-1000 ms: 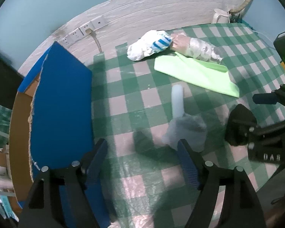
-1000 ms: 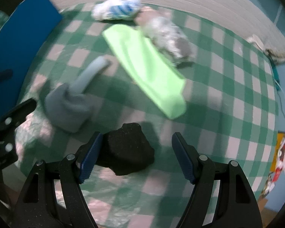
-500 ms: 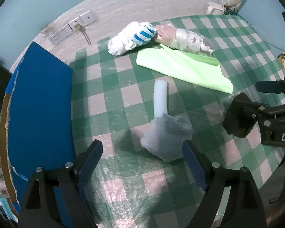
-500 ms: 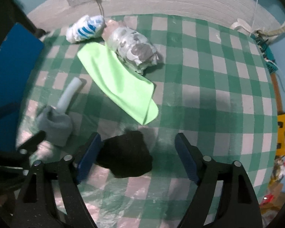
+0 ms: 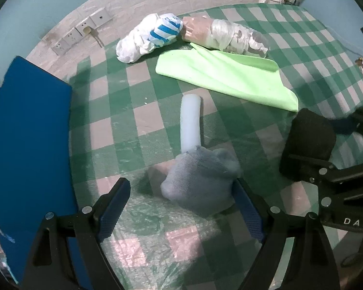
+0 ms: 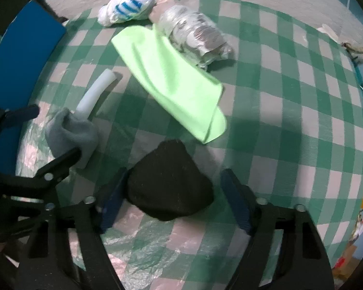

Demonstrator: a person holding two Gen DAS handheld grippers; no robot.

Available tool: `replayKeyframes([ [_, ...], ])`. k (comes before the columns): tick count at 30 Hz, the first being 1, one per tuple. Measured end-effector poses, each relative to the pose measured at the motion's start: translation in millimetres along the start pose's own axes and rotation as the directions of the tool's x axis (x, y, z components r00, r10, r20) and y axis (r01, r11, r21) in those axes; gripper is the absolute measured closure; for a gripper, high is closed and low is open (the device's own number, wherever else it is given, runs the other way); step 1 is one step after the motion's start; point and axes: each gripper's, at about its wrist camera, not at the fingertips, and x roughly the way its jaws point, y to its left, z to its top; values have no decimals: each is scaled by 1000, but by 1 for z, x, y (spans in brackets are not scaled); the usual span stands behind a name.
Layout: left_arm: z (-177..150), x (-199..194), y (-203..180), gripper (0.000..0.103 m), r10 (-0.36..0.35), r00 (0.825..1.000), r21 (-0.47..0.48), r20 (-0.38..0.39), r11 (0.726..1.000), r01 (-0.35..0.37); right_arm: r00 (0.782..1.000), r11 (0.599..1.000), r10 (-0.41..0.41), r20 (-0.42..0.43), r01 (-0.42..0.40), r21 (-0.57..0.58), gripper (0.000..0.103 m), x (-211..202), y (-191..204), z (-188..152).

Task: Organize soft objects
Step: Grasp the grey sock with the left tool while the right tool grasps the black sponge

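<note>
Left wrist view, left to right: a blue board lies along the left edge of the desk, which carries a green-and-white checked cover. The left tool points steeply down with its jaws apart, having just opened further; a grey sock lies between them on the desk, against the right-hand pad and clear of the other. A pale blue foam tube runs from the sock toward the wall. Behind it lie a white-and-blue plastic bag, a clear-wrapped bundle touching the bag, and a light green cloth partly under the bundle. A black sock sits at the right.

Right wrist view, left to right: the right tool stands over the black sock with its jaws apart, having just closed somewhat. The left-hand pad touches the sock; the right-hand pad stands clear of it, so the sock is not clamped.
</note>
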Motion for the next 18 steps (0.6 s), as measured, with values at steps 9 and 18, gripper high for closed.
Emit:
replayKeyframes([
  [9,10,12,0,15,-41,999,-11,-15,999,40,1000,999,6,24,-5,-34,56,-6,11,1],
  [18,10,16,1,46,-110,994,-37,-8,993,109,999,999,0,44,2,-36,56,-23,9,6],
])
